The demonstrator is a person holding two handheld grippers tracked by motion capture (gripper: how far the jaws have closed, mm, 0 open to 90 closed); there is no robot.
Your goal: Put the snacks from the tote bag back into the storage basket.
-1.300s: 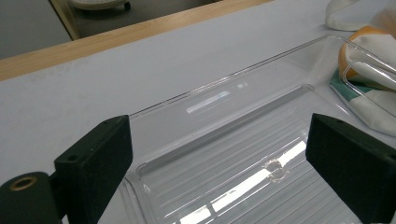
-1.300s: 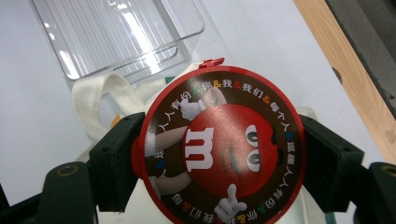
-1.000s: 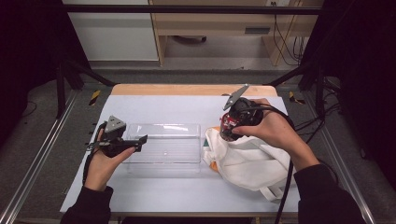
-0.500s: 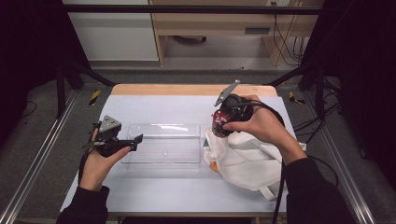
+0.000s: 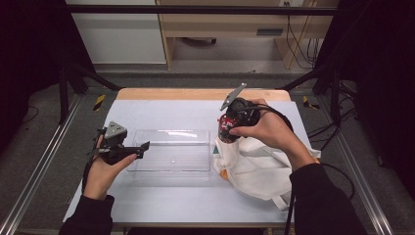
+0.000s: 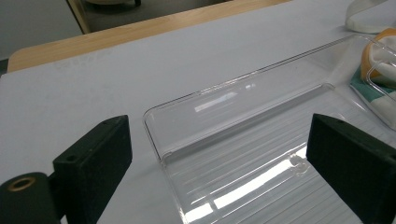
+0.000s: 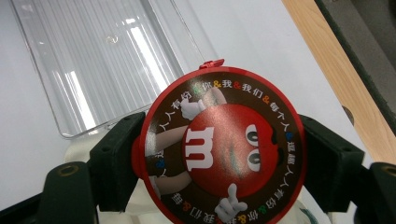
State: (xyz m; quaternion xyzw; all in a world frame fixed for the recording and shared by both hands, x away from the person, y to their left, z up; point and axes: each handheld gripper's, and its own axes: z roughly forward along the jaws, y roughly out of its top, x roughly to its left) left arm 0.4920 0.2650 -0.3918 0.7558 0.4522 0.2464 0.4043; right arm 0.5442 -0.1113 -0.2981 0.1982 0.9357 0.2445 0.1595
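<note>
Seen from above the person's edge of the desk [image 5: 161, 205], the fixed high camera looks forward and down, taking in the whole top with the clear tray [image 5: 169, 155] at its centre. The left tool [image 5: 128, 149] carries a camera set low and close — it looks along its black jaws over the clear tray's near corner [image 6: 156, 122]. The right tool's [image 5: 230, 128] camera peers down past a round red tin [image 7: 222, 147] held close — the clear tray [image 7: 100, 56] lies beyond, common to all three views.
</note>
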